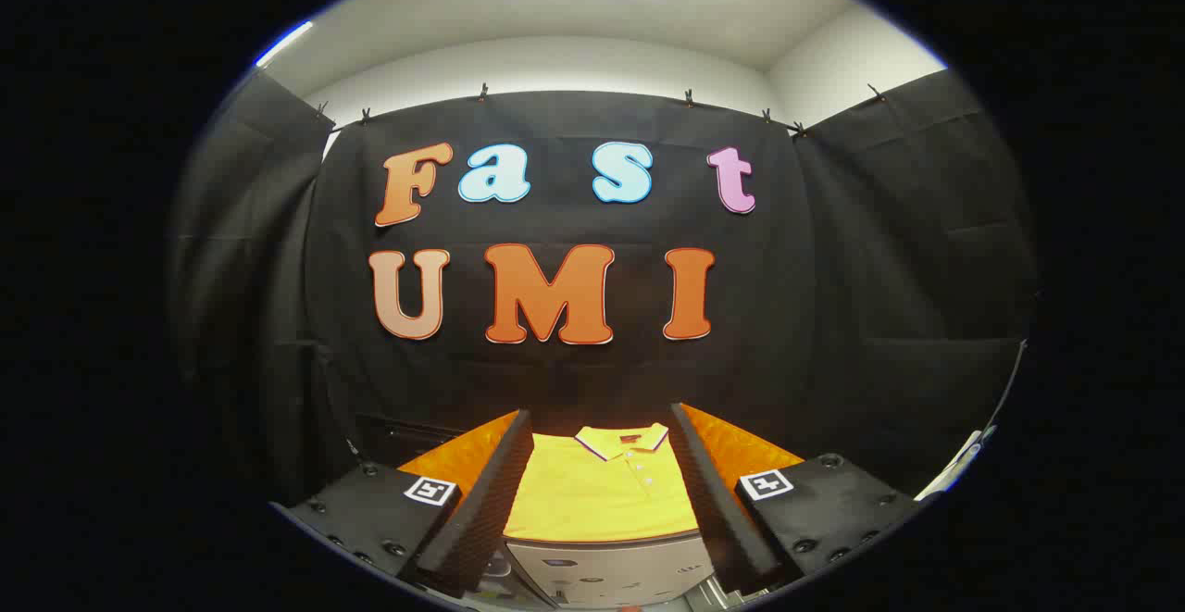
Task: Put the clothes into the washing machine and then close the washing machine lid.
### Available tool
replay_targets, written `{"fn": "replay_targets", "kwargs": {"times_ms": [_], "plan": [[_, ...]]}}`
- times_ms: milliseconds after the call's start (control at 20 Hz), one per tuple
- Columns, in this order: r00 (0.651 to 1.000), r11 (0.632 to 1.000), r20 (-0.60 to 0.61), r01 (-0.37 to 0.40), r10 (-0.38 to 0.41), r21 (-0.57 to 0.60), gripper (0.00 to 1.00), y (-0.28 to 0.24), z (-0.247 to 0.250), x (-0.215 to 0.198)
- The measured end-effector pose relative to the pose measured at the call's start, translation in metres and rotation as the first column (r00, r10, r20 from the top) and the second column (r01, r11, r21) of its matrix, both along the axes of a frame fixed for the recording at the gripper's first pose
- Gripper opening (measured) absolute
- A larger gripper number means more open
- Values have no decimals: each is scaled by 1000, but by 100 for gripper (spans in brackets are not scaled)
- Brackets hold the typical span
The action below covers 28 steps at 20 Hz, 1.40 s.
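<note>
- The gripper (pixel 600 492) is held spread wide, nothing grasped between its fingers.
- Just below the fingertips, a pale panel is seen, probably the washing machine (pixel 611 570); whether its lid is up, or anything lies inside, cannot be told.
- Ahead, between the fingers, a folded yellow polo shirt (pixel 602 492) lies flat on an orange surface (pixel 741 450).
- If only the top layer is pinched, the shirt could unfold and snag on the machine's edge.

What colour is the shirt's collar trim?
The shirt is yellow; its collar is edged dark and white, seen in the gripper view.
</note>
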State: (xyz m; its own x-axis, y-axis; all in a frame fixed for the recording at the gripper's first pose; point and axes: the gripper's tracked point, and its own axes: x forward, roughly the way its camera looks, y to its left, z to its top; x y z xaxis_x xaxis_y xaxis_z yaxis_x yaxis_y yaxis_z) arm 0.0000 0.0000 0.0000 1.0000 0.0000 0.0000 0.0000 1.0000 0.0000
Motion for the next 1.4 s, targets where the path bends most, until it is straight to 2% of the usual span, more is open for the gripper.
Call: {"fn": "replay_targets", "kwargs": {"times_ms": [1050,1400], "plan": [[1000,1000,-23,1,-1,7,95,-8,-6,12],[998,1000,-60,-16,16,10,95,-24,-24,56]]}}
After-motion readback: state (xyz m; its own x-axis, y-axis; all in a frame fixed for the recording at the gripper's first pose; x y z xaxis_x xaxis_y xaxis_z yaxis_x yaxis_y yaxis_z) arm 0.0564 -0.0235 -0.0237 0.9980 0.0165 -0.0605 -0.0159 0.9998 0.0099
